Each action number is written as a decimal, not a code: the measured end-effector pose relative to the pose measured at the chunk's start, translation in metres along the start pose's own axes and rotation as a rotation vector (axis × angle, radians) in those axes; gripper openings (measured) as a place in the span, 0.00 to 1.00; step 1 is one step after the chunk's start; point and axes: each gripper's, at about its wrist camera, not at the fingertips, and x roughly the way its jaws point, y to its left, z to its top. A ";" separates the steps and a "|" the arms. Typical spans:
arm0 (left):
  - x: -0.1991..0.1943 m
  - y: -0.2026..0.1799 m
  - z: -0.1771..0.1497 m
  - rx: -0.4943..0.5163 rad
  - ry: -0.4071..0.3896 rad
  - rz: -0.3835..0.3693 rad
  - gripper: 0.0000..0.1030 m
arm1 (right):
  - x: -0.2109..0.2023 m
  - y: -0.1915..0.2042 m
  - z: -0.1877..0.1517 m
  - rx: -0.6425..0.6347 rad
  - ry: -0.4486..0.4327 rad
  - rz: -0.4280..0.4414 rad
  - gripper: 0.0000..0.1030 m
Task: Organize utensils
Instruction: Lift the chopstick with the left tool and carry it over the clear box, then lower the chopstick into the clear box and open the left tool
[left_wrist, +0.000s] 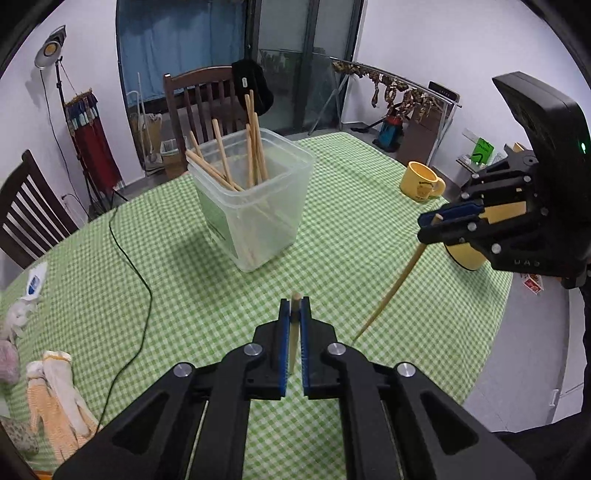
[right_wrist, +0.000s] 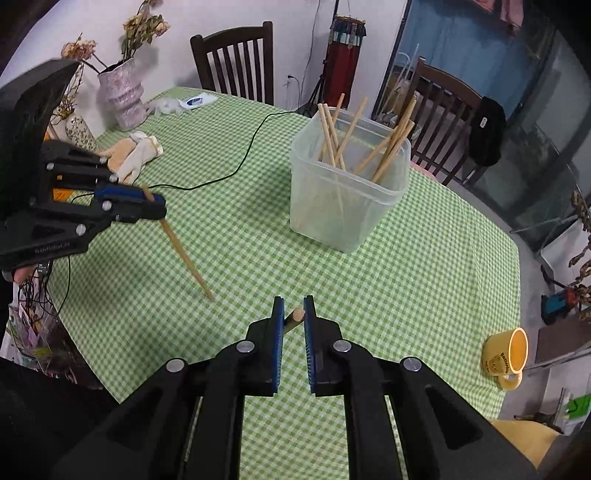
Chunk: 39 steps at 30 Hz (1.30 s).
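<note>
**Two Grippers, Two Chopsticks Above a Checked Table**

The left gripper (left_wrist: 294, 306) is clamped on a wooden chopstick (left_wrist: 294, 332), seen end-on between its blue pads in its own camera. Only the right wrist view shows that stick's full length (right_wrist: 186, 258), slanting down to the cloth. The right gripper (right_wrist: 294, 306) likewise grips a second chopstick (right_wrist: 294, 318), only its butt end visible there; the left wrist view shows its shaft (left_wrist: 395, 286) angling down toward the tablecloth. A clear plastic tub (left_wrist: 255, 206) holding more chopsticks (left_wrist: 236, 155) stands mid-table, well apart from both grippers. The table wears a green gingham cloth (left_wrist: 369, 229), with a yellow mug (left_wrist: 421, 181) near its edge, pale gloves (left_wrist: 59, 398), and a dark cable (left_wrist: 129, 258). Dark wooden chairs (right_wrist: 236, 55) ring the table; a vase of dried flowers (right_wrist: 123, 92) appears only in the right wrist view.
</note>
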 end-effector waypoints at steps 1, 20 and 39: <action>-0.002 0.000 0.001 -0.002 -0.003 -0.005 0.02 | 0.000 -0.002 0.001 0.004 -0.003 0.004 0.08; -0.127 0.015 0.168 -0.026 -0.312 0.049 0.02 | -0.138 -0.073 0.115 0.111 -0.355 -0.124 0.06; 0.045 0.092 0.219 -0.151 -0.102 0.051 0.02 | 0.025 -0.118 0.173 0.205 -0.099 -0.030 0.06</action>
